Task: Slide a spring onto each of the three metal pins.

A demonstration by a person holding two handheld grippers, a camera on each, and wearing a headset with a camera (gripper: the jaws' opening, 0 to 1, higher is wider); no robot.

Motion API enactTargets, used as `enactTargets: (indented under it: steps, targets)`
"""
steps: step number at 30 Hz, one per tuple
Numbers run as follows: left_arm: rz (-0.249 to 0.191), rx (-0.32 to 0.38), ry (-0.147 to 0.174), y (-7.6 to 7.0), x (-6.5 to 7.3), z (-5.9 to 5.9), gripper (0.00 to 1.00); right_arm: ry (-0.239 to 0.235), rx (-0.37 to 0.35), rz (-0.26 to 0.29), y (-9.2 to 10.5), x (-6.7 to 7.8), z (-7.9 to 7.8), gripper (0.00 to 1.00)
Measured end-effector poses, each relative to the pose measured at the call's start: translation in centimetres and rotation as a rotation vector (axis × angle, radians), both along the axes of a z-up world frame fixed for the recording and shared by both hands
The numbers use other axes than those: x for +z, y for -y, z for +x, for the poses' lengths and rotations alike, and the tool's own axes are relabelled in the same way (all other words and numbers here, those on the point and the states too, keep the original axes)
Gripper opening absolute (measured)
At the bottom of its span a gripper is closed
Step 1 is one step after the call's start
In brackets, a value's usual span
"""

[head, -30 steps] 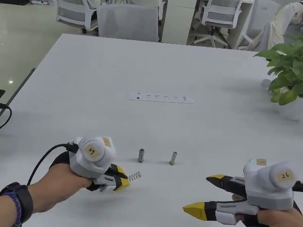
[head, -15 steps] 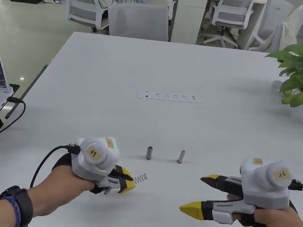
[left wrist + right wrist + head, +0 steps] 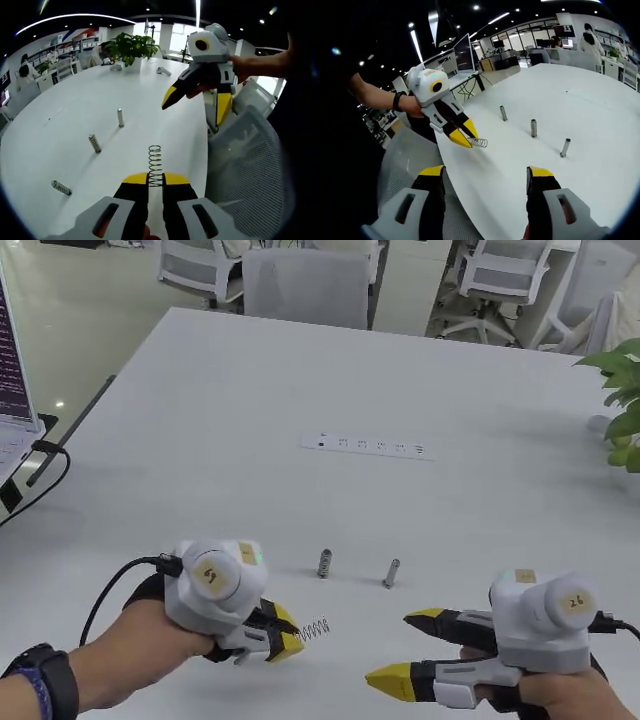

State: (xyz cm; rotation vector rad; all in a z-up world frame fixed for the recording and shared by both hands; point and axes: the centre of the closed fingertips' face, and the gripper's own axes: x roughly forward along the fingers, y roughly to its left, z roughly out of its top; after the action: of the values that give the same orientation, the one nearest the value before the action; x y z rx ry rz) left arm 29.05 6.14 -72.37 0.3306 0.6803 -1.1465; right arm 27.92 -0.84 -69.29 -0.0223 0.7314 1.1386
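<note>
White tabletop fills most of the head view, with a white power strip lying flat near its middle. Closer to the person, 2 short metal pins stand upright side by side, a little apart. The left pin already has a spring coiled round it, and the bare pin to its right is smooth metal. The right gripper view shows a third pin, upright and also wrapped in coils. It is in line with the other 2, on the side of the sprung pin away from the bare one.

The left gripper is held low over the near part of the table. Its yellow-tipped jaws are pinched together on 1 end of a loose spring. The spring sticks straight out from the tips towards the person's right and lies just nearer than the 2 pins, touching neither. Whether its free end rests on the table cannot be told.

The right gripper is at the near right, with its jaws spread wide and nothing between them. Its tips point left towards the spring, and a clear gap separates the 2 grippers.

A black cable trails from the back of the left gripper, and a dark watch sits on that wrist. A leafy green plant reaches in at the right edge, an open laptop shows at the left edge, and grey office chairs stand beyond the far side of the table.
</note>
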Motion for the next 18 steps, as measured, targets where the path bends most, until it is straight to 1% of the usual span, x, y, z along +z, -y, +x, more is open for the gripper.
enactTargets:
  steps: [3,7,13,18]
  targets:
    - [-0.010,-0.010,0.002,0.5,0.3,-0.3,0.02,-0.006,0.017,0.011,-0.6,0.0,-0.1,0.61]
    - [-0.016,-0.028,0.012,1.2,0.8,-0.8,0.02,-0.016,0.036,0.028,-1.3,0.0,-0.3,0.60]
    - [-0.027,-0.048,0.021,2.0,1.3,-1.3,0.02,-0.019,0.070,0.038,-2.1,0.2,-0.6,0.57]
    - [-0.039,-0.065,0.030,2.6,1.9,-1.7,0.02,-0.024,0.101,0.053,-2.7,0.3,-0.9,0.51]
